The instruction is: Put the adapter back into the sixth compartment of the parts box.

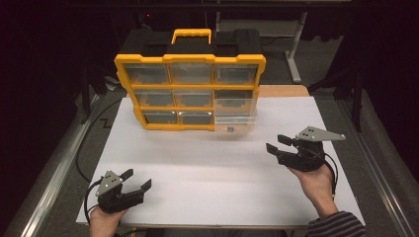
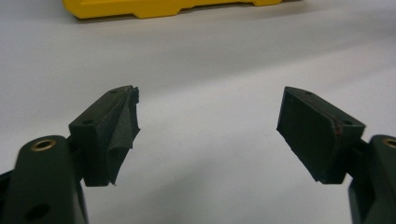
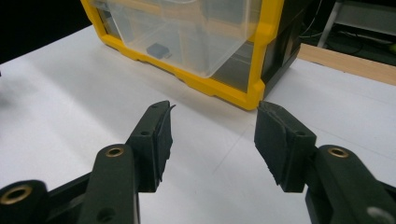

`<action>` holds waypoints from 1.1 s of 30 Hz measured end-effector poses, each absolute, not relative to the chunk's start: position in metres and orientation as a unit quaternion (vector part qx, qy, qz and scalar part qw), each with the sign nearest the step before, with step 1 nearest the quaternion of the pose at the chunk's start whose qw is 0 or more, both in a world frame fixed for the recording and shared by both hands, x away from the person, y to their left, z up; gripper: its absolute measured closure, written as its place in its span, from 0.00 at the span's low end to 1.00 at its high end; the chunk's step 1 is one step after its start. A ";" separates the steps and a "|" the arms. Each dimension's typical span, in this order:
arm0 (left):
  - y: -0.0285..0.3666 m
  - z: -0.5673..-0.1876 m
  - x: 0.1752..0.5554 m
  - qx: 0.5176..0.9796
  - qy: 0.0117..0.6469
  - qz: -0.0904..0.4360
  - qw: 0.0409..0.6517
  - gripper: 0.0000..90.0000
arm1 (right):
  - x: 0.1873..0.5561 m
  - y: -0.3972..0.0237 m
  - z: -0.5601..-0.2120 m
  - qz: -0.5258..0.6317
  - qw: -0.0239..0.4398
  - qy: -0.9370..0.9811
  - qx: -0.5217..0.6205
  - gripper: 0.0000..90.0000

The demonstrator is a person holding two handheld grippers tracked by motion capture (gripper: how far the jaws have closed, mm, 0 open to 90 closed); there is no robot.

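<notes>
both my grippers, left and right, gape empty; the half-out clear drawer near the worktop's far edge could tip.

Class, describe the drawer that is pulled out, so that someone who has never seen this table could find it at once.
On the white table stands a yellow organizer with three rows of clear drawers. Look at the bottom row, right end: that drawer juts forward while its neighbours sit flush, and a small dark item lies inside.

Black two-jaw grippers, grey plates, striped sleeve
</notes>
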State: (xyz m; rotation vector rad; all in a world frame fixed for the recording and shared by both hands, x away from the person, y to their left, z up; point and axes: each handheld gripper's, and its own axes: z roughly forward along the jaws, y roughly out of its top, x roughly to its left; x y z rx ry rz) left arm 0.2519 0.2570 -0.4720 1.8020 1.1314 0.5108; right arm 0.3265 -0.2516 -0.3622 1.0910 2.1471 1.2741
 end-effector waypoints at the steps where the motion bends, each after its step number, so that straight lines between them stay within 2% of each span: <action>1: 0.257 -0.472 0.252 0.732 0.460 0.208 0.459 0.24 | 0.326 -0.253 -0.363 0.457 0.208 0.771 0.391 0.51; 33: 0.256 -0.472 0.251 0.732 0.460 0.214 0.455 0.24 | 0.302 -0.274 -0.398 0.447 0.215 0.766 0.408 0.46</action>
